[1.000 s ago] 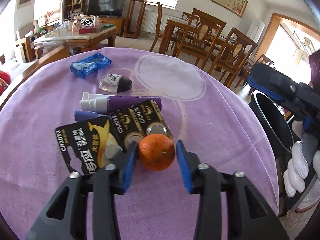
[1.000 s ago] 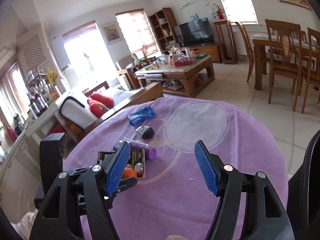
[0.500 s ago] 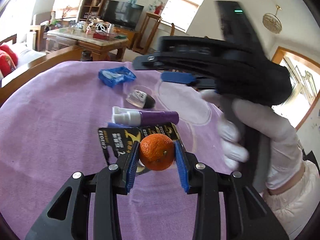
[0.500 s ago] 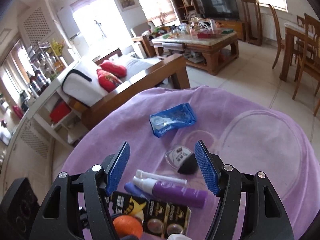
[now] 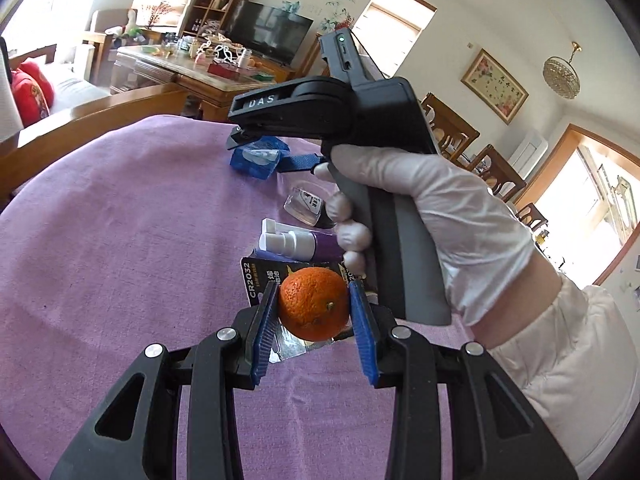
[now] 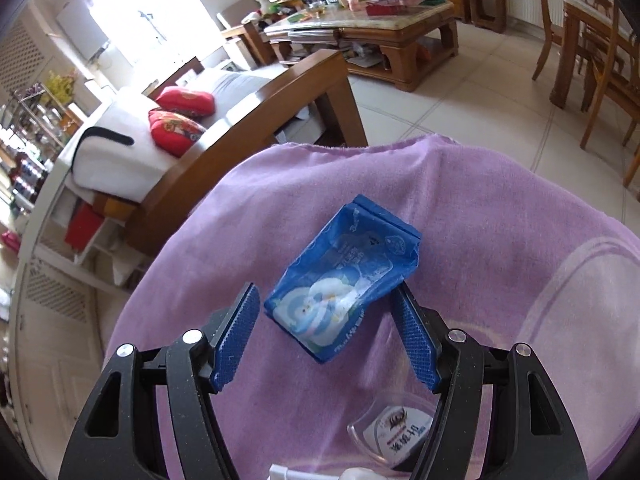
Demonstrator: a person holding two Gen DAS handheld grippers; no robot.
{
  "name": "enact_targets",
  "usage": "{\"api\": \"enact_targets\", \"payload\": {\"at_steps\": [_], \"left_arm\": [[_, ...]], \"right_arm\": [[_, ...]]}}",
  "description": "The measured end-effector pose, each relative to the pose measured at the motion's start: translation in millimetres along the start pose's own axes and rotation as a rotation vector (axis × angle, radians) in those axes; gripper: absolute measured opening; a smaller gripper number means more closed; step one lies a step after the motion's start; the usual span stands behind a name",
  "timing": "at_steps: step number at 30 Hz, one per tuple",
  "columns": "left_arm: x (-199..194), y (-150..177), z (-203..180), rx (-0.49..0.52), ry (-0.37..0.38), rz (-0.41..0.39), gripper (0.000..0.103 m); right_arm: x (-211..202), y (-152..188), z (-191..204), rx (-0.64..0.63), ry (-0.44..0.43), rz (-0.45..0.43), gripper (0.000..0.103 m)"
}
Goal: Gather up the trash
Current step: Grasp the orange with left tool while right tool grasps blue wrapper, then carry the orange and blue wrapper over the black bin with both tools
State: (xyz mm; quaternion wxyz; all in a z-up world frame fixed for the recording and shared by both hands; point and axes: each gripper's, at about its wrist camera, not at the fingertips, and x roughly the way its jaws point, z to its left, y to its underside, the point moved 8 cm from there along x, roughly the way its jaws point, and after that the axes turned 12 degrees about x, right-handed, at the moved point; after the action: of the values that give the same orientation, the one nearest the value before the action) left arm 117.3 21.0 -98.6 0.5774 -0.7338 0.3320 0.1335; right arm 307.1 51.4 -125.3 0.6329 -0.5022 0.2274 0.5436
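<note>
Left wrist view: orange (image 5: 314, 303) clamped between the blue pads (image 5: 264, 330) of the left gripper (image 5: 314, 332), both pads pressed against its sides. It appears held above the cloth (image 5: 120, 248), over a black CR2032 battery card (image 5: 256, 280) that lies flat on the purple fabric. Just beyond the card, a white-capped purple spray bottle (image 5: 294, 242) lies on its side. Farther along, a clear blister pack (image 5: 304, 206) with a dark part; farther again, a blue packet (image 5: 258, 156) near the cloth's far edge.

A white-gloved right hand (image 5: 432, 216) grips the handle of the right gripper (image 5: 296, 162), which crosses the frame above the bottle and reaches toward the packet. Only one blue finger shows here, beside the packet.

Right wrist view: right gripper (image 6: 326, 338) stands wide, pads (image 6: 234, 334) on either side of the blue packet (image 6: 344, 280). The right pad is at the packet's edge, the left one a little apart; contact on the right cannot be judged. The packet is crumpled, lying on the cloth (image 6: 500, 220) with a white-and-blue print facing up. Blister pack (image 6: 394, 430) at the bottom of the frame, between the gripper arms; bottle tip (image 6: 286, 472) just visible at the lower edge.

Past the cloth: wooden bench back (image 6: 256, 128), sofa with red cushions (image 6: 180, 112), cluttered coffee table (image 6: 360, 24), dining chairs (image 6: 600, 52) on a tiled floor.
</note>
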Motion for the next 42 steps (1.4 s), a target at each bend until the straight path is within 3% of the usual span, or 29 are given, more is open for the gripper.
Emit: {"api": "enact_targets", "payload": {"at_steps": [1,4,11,16,22,28,34,42], "left_arm": [[0.7,0.1,0.0,-0.003,0.002,0.000,0.036],[0.5,-0.2,-0.8,-0.004,0.005,0.000,0.036],[1.3,1.3,-0.7,-0.003,0.003,0.001,0.036],[1.3,-2.5,3.6,0.006,-0.005,-0.004,0.036],[2.3,-4.8,-1.7,0.058,-0.021,-0.013,0.036],[-0.7,-6.4,-35.3,0.155,0.002,-0.045,0.036],[-5.1,-7.1,-96.4,0.289,0.021,-0.054,0.036],[-8.9,-10.8,-195.0,0.415,0.107,-0.071,0.036]], "right_arm": [[2.0,-2.8,0.5,-0.013,0.013,-0.002,0.067],[6.2,-5.2,4.2,-0.068,0.064,-0.019,0.043],[4.3,3.1,7.9,-0.127,0.067,-0.037,0.035],[-26.4,14.2,5.6,-0.121,0.007,-0.089,0.034],[-100.1,40.0,-11.8,-0.107,-0.086,-0.190,0.034],[-188.8,93.2,-56.2,-0.097,-0.112,-0.322,0.035],[-273.3,149.5,-120.0,-0.045,-0.132,-0.443,0.035],[-360.6,214.7,-221.0,0.057,-0.098,-0.585,0.035]]}}
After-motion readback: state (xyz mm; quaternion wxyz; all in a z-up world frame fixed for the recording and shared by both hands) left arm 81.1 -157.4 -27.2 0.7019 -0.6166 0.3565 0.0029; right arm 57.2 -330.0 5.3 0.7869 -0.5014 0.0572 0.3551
